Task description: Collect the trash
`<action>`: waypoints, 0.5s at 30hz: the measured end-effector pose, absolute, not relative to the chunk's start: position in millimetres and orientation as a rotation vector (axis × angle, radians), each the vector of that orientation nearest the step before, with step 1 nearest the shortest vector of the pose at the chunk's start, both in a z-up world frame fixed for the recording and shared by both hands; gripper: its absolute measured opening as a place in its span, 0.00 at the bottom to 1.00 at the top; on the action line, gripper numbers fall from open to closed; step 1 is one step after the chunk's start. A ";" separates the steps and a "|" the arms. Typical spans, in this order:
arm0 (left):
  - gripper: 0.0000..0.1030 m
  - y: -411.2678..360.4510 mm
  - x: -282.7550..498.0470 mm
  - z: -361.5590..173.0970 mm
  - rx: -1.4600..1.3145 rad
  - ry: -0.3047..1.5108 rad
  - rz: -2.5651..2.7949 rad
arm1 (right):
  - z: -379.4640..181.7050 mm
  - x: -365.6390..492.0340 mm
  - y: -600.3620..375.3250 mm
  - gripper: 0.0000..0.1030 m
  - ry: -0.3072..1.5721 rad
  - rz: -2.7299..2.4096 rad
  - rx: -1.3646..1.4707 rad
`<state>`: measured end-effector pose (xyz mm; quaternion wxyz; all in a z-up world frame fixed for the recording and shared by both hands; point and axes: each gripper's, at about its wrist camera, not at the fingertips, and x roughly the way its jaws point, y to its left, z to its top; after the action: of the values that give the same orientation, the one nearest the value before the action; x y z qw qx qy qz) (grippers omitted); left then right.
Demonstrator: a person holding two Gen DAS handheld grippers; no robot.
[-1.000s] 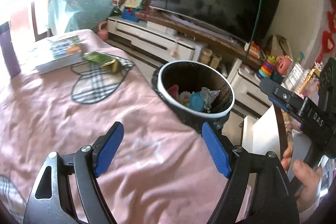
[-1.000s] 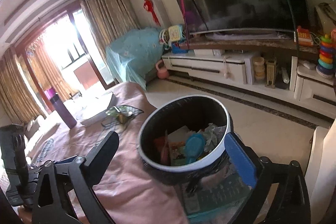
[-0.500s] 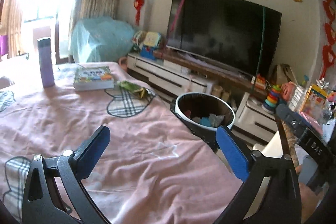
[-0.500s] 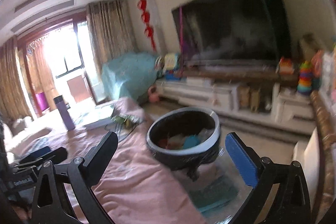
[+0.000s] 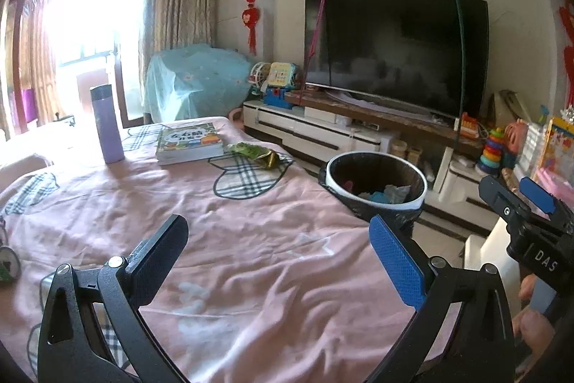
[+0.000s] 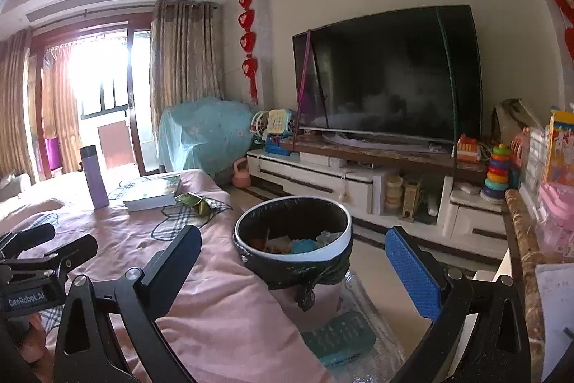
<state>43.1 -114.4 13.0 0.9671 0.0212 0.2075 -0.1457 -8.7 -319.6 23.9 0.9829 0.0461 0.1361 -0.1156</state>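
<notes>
Two hand-held black grippers with blue pads hang over a counter draped in a wrinkled pink cloth [image 5: 272, 261], both empty. The left gripper [image 5: 276, 250] has just been opening, and its jaws now stand spread wide with only bare cloth between them; the right gripper [image 6: 290, 261] likewise has its jaws spread, framing the bin beyond without touching it. Just past the counter's right edge stands the round white-rimmed waste bin with a black liner [image 5: 376, 182], already holding crumpled paper and a scrap of blue plastic. Farther along the cloth, on a plaid heart patch near the counter's far edge, lies the remaining piece of trash: a crumpled green and gold foil snack wrapper [image 5: 256, 154], just beside a thick illustrated softcover book [image 5: 190, 142] and apart from a tall lilac insulated bottle [image 5: 107, 124]. The wrapper looks feather-light, limp and crackly, likely slick on its printed face, so it should crush flat under the pads rather than resist them; the raised, bunched gold end nearest the bin seems the best place to pinch, since the flat part hugs the soft cloth and a low grab could gather fabric with it. Its weight is no concern, but a loose hold could let it slide out on the way to the bin. Behind it all, a large dark television [image 5: 394, 49] fills the wall above a white cabinet cluttered with toys.
</notes>
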 end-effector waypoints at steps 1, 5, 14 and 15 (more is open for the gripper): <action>1.00 -115.1 42.5 12.7 0.046 0.419 -0.291 | 23.3 -8.9 -319.1 1.00 0.276 -0.229 0.095; 1.00 -116.3 38.9 12.6 0.066 0.405 -0.272 | 22.1 -9.8 -314.1 1.00 0.278 -0.225 0.086; 1.00 -115.3 35.5 13.6 0.068 0.390 -0.253 | 19.8 -8.7 -312.3 1.00 0.285 -0.222 0.086; 1.00 -114.8 35.6 13.4 0.066 0.391 -0.248 | 19.8 -8.6 -312.4 1.00 0.285 -0.223 0.086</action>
<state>35.6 -114.8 13.4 0.9727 0.0328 0.1939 -0.1230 -8.6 -312.4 19.8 0.9828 0.0429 0.1418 -0.1106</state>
